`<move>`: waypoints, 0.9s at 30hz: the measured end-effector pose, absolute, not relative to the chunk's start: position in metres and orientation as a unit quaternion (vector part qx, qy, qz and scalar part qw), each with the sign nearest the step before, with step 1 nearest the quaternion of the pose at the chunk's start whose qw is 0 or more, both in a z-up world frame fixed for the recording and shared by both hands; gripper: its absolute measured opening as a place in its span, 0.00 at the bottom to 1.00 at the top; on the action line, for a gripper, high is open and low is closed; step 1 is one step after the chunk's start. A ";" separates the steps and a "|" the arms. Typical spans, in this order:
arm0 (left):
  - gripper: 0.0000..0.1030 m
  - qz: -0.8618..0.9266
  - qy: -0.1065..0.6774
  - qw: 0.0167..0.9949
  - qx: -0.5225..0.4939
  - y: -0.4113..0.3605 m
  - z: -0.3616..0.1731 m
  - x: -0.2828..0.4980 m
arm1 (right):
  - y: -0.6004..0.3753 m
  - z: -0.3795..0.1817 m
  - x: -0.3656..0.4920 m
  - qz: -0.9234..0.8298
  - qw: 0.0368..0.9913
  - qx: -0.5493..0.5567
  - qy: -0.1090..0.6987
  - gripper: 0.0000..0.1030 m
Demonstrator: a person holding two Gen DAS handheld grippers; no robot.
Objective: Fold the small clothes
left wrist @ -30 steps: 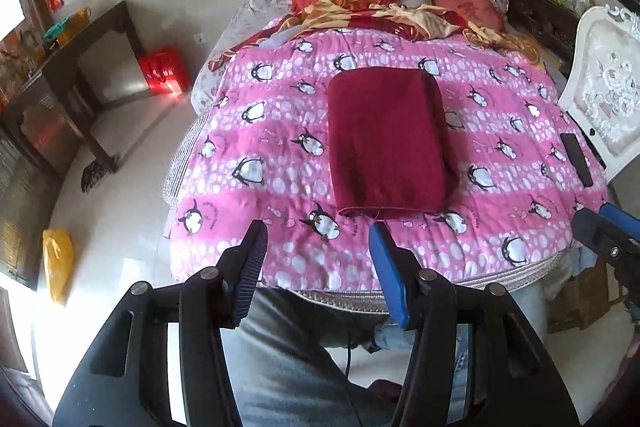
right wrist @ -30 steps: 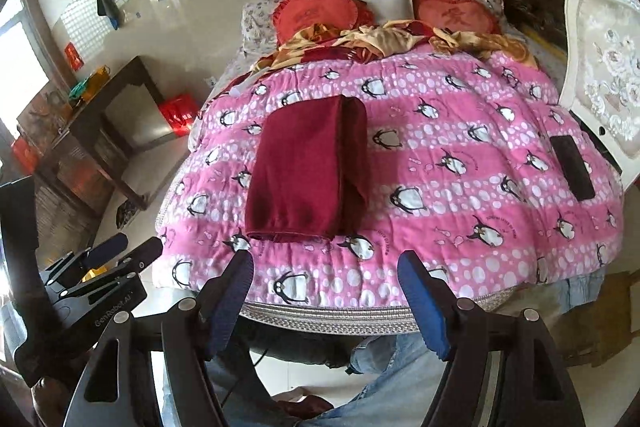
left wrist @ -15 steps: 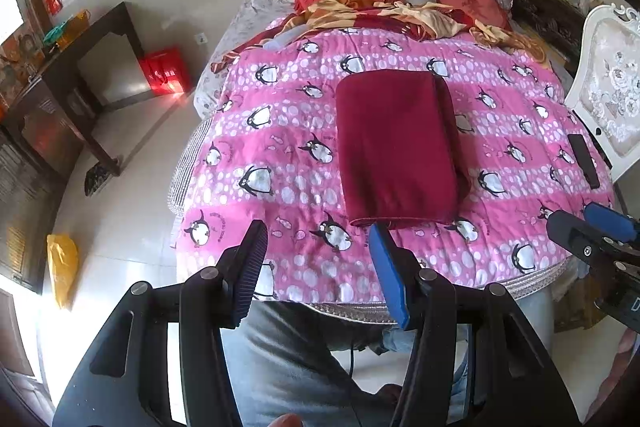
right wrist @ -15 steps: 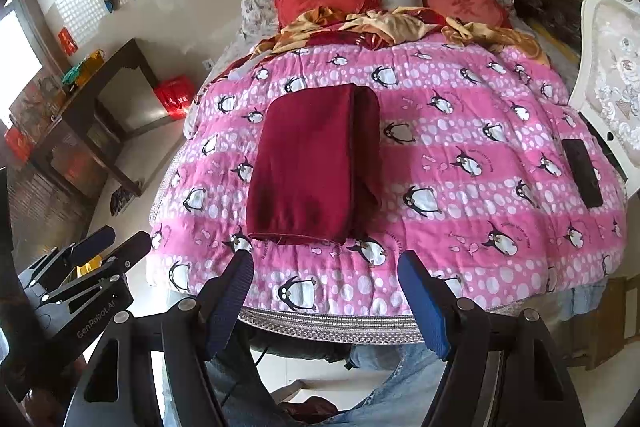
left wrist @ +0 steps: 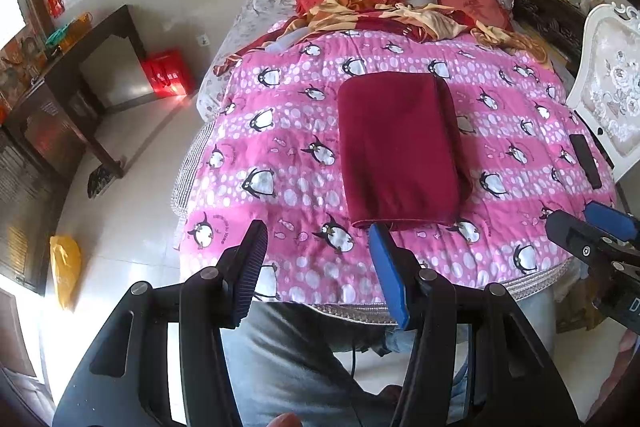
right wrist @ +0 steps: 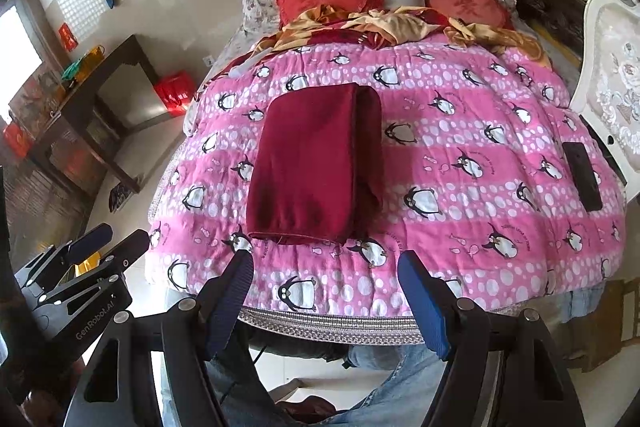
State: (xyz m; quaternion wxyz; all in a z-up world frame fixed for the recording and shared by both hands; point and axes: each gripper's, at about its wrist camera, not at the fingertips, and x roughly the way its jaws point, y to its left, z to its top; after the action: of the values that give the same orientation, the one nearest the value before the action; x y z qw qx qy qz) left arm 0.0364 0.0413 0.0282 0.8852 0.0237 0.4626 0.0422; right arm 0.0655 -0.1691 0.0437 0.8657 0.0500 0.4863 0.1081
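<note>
Dark red garment [left wrist: 400,147] lies folded in long rectangle on pink penguin quilt [left wrist: 280,163] (bed, near front edge). Left gripper [left wrist: 318,259] jaws apart, empty, near garment's front hem. Right gripper [right wrist: 326,291] jaws apart, empty. Black phone [right wrist: 582,175] at quilt's right edge.

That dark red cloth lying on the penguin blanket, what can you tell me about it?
The dark red cloth is a soft, knit-looking garment folded into a long, neat rectangle, with a second layer showing along its right side. It lies flat on the pink penguin quilt, one short hemmed end facing the bed's near edge. Only the quilt touches it.
</note>
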 end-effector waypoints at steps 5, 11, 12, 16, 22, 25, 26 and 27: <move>0.51 0.043 0.462 0.885 0.024 0.041 0.028 0.036 | -0.170 0.044 0.066 0.109 0.866 0.050 0.486 0.70; 0.51 0.043 0.462 0.886 0.025 0.041 0.029 0.036 | -0.169 0.045 0.064 0.109 0.866 0.050 0.486 0.70; 0.51 0.044 0.461 0.886 0.025 0.041 0.029 0.036 | -0.169 0.045 0.064 0.109 0.866 0.050 0.486 0.70; 0.51 0.043 0.461 0.886 0.025 0.042 0.029 0.037 | -0.168 0.045 0.063 0.109 0.866 0.048 0.485 0.70; 0.51 0.043 0.461 0.886 0.024 0.041 0.029 0.035 | -0.167 0.046 0.063 0.109 0.866 0.049 0.485 0.70; 0.51 0.045 0.460 0.886 0.024 0.041 0.029 0.035 | -0.167 0.046 0.063 0.110 0.866 0.048 0.486 0.70; 0.51 0.045 0.461 0.886 0.025 0.041 0.029 0.035 | -0.167 0.046 0.063 0.109 0.866 0.048 0.486 0.70; 0.51 0.045 0.461 0.886 0.024 0.041 0.029 0.034 | -0.167 0.046 0.063 0.110 0.866 0.048 0.486 0.70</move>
State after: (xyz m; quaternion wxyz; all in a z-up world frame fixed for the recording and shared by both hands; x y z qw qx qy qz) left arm 0.0345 0.0410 0.0294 0.8861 0.0240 0.4606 0.0451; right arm 0.0633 -0.1668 0.0460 0.8658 0.0478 0.4857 0.1101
